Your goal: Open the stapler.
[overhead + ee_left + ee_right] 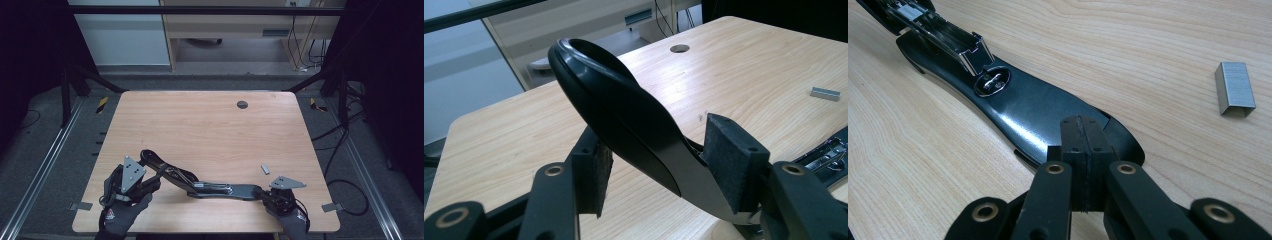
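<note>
While the stapler is lying swung open near the desk's front edge, left gripper is clamping its lid, right gripper, jaws closed, is pinning its base; staple strip is waiting unloaded.

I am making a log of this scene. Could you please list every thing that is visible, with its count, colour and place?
stapler: one, black, opened out flat, near table edge between the grippers
staple strip: one, silver, on the table beside the stapler's base
table: one, light wood, round hole near far edge
left gripper: one, black, jaws around the stapler's raised top arm
right gripper: one, black, jaws shut at the stapler's base end
gloves: two, dark, bottom edge
</note>
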The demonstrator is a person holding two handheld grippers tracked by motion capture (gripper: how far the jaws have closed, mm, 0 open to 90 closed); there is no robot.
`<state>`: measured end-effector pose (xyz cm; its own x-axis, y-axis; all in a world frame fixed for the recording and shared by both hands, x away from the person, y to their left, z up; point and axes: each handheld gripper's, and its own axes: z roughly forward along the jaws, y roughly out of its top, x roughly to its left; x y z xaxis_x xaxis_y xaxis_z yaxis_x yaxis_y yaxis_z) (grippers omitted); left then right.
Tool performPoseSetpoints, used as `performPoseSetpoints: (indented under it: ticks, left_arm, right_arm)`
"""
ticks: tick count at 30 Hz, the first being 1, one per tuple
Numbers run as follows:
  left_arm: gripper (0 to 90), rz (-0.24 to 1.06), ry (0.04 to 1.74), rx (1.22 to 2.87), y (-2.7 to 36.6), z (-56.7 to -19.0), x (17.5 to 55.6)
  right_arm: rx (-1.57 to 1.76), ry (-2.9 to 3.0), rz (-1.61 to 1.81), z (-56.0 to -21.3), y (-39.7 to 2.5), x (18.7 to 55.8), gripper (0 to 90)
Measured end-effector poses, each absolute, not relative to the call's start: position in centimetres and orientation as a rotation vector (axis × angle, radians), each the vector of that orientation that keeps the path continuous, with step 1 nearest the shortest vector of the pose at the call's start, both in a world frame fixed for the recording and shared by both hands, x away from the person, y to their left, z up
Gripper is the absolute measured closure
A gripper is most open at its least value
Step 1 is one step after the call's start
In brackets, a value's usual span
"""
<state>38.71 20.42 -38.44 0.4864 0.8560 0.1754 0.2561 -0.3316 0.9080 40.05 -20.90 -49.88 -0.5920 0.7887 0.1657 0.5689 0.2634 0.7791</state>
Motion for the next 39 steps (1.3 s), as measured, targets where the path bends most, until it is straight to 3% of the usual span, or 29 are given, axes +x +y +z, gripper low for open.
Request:
performPoseSetpoints:
  ticks: [39]
  left_arm:
    - [39.4, 0.834, 0.949, 1.832, 22.0, -38.7, 37.7]
  right_arm:
    - [1.256, 2.284, 1.239, -49.9, -21.0, 40.2, 90.0]
